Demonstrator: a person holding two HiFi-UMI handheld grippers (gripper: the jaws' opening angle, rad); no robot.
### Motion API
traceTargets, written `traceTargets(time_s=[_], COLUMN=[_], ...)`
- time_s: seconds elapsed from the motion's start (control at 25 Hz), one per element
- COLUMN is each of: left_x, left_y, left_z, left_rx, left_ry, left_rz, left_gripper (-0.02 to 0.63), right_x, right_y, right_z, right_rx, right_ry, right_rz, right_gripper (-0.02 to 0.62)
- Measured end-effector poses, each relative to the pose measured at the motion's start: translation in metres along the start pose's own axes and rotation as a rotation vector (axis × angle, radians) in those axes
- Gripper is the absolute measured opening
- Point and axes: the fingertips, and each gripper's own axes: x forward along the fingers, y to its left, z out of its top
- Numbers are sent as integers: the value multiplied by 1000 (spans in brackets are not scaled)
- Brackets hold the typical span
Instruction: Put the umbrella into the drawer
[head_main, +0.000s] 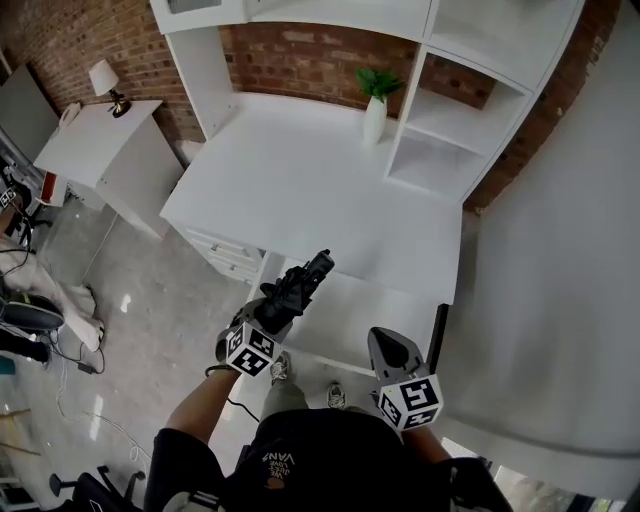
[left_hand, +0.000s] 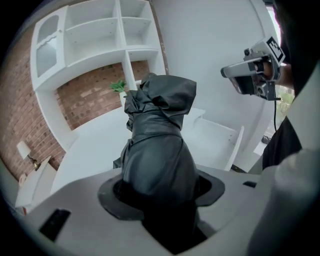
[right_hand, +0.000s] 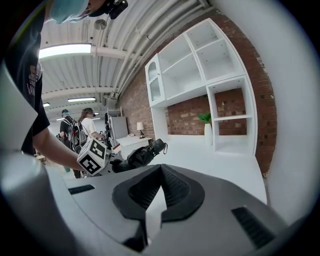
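white desk (head_main: 300, 180) ahead of both fingertips | open drawer (head_main: 365, 320) just below and ahead of left pads | folded black umbrella (head_main: 310, 272) clamped in left gripper (head_main: 272, 312), long axis forward over drawer | right gripper (head_main: 385, 345) pads together, empty, alongside

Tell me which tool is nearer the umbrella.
Left. The left tool grips the umbrella itself; the right tool is apart from it, off to its right, holding nothing.
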Motion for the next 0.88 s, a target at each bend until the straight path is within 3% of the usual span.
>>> traceTargets(time_s=[0.36,0.88], left_x=[61,125], left_y=[5,1], left_z=[-17,-47], left_rx=[190,386], left_ry=[125,280], left_rz=[-179,-319], left_gripper=[247,247], right_x=[23,17], right_y=[-2,-15], right_z=[-1,-24], right_rx=[92,208], right_ry=[-6,17], right_rz=[-147,-342], right_gripper=[-6,-6])
